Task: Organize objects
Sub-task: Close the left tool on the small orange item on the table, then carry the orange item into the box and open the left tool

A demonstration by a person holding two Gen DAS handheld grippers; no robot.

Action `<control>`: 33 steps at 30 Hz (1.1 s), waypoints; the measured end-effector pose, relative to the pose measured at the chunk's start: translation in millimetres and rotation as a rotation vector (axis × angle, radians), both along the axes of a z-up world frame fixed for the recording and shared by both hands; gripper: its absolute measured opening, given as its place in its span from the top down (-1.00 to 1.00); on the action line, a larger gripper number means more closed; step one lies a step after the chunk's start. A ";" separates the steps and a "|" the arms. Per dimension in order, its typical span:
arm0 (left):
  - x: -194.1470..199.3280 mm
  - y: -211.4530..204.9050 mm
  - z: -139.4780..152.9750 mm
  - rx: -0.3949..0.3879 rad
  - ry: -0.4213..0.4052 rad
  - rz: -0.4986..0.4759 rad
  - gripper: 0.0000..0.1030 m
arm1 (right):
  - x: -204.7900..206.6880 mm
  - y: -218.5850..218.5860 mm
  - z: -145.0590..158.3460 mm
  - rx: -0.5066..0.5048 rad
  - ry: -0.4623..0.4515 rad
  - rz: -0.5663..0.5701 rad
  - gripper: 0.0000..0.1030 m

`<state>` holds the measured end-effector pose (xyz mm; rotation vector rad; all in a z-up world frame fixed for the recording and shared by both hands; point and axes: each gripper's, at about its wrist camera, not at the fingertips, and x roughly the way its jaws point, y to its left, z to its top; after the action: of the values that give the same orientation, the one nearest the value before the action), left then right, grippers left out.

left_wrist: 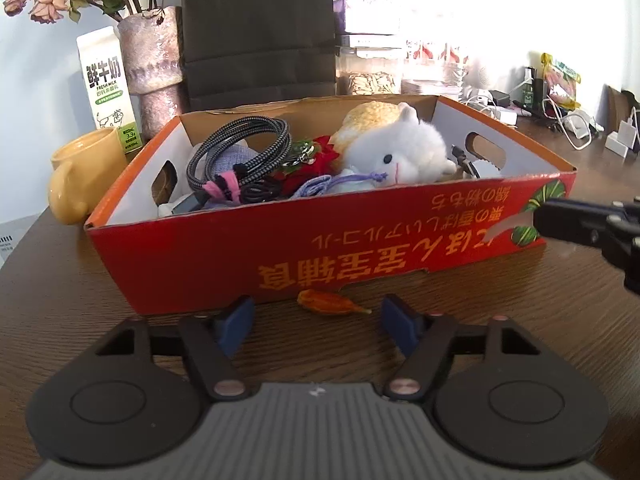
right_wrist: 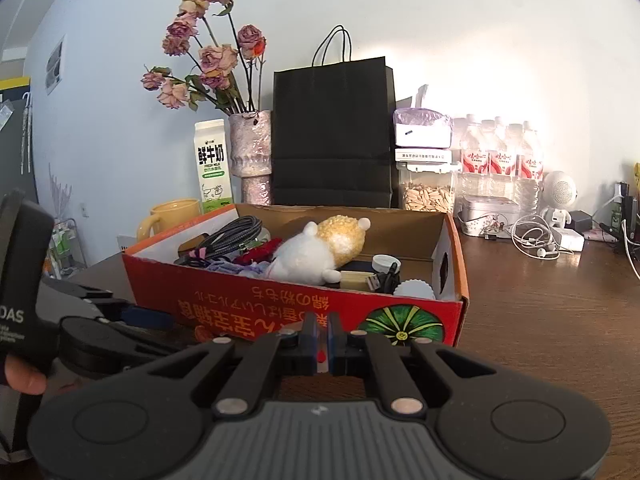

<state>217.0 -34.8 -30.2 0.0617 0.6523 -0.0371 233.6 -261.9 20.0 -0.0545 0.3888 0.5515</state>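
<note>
A red cardboard box (left_wrist: 320, 240) stands on the wooden table, filled with a white plush toy (left_wrist: 400, 156), a braided cable coil (left_wrist: 244, 144), a red fabric item (left_wrist: 324, 160) and small odds. A small orange dried pod (left_wrist: 332, 303) lies on the table just in front of the box. My left gripper (left_wrist: 318, 326) is open, fingers either side of the pod, a little short of it. My right gripper (right_wrist: 323, 344) is shut, with a thin white and red sliver between its pads, close to the box front (right_wrist: 280, 312). It shows at the right edge of the left wrist view (left_wrist: 580, 224).
Behind the box stand a yellow mug (left_wrist: 84, 176), a milk carton (left_wrist: 108, 84), a vase of dried roses (right_wrist: 250, 152), a black paper bag (right_wrist: 332, 132), a seed container (right_wrist: 428, 188) and water bottles (right_wrist: 500, 156). Cables and chargers (right_wrist: 536, 240) lie at right.
</note>
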 end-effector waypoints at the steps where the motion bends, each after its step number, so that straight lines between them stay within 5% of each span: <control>1: 0.9 -1.4 0.1 -0.009 0.000 0.005 -0.28 | -0.6 0.2 -0.3 -0.001 0.000 0.002 0.92; 4: 1.7 -4.9 0.1 -0.018 -0.002 0.020 -0.09 | -1.1 1.6 -0.6 -0.004 -0.001 0.006 0.92; 5: 0.5 -5.6 0.2 -0.021 -0.009 0.015 0.24 | -1.1 1.7 -0.8 -0.005 0.000 0.006 0.93; 15: -16.0 4.6 3.5 -0.104 -0.023 0.032 0.24 | -2.0 2.2 -1.3 -0.009 -0.004 0.003 0.92; 33: -48.4 5.2 61.9 -0.095 -0.251 0.019 0.24 | -8.1 -0.6 26.1 0.014 -0.091 0.018 0.92</control>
<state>168.6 -29.6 31.7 -0.0315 0.3990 -0.0416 225.5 -262.5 46.0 -0.0692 0.2964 0.5671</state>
